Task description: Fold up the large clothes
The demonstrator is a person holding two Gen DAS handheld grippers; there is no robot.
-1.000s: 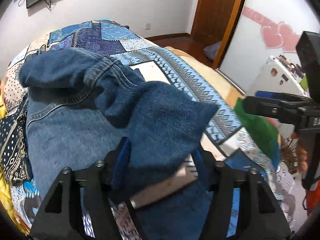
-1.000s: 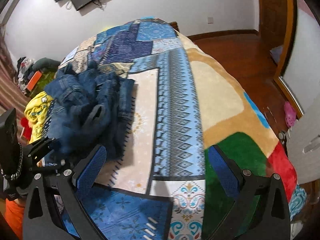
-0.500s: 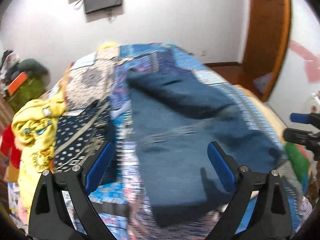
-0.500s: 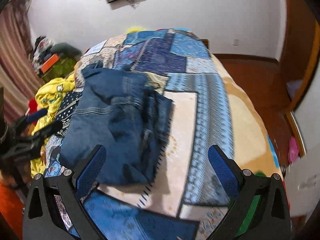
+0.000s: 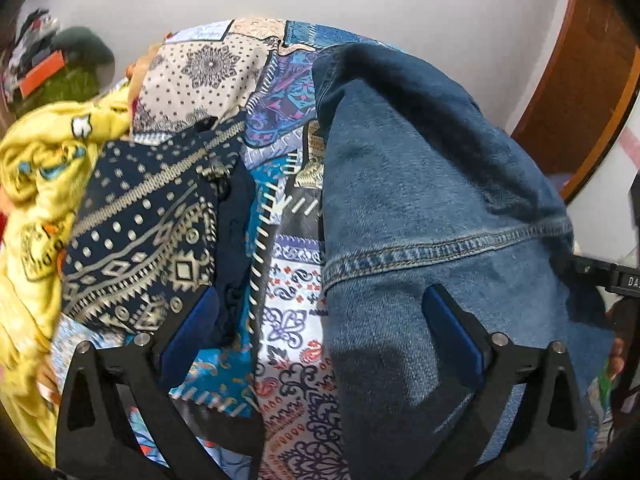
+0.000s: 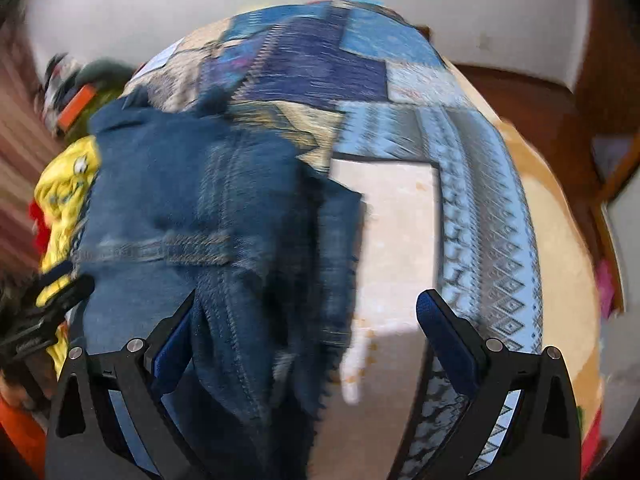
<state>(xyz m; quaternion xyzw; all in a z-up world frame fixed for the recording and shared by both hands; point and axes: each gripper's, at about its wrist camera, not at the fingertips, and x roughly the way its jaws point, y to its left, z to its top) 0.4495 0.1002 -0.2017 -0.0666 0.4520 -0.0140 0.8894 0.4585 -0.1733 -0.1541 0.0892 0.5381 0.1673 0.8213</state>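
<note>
Folded blue jeans (image 5: pixel 432 216) lie lengthwise on the patterned bedspread (image 5: pixel 292 308). My left gripper (image 5: pixel 320 320) is open just above their near left edge, its right finger (image 5: pixel 452 332) over the denim. In the blurred right wrist view the jeans (image 6: pixel 208 232) lie at the left. My right gripper (image 6: pixel 304 336) is open and empty over their near right edge, its left finger (image 6: pixel 176 344) over the denim. The other gripper (image 6: pixel 44 312) shows at the far left.
A dark patterned garment (image 5: pixel 148 236) and a yellow garment (image 5: pixel 36 184) lie left of the jeans. A pile of things (image 5: pixel 48 68) stands by the wall. A wooden door (image 5: pixel 588 80) is at the right. The bedspread (image 6: pixel 472 208) runs right of the jeans.
My left gripper let go of the jeans, which now lie flat, and swung left and down close to them. My right gripper moved left toward the jeans.
</note>
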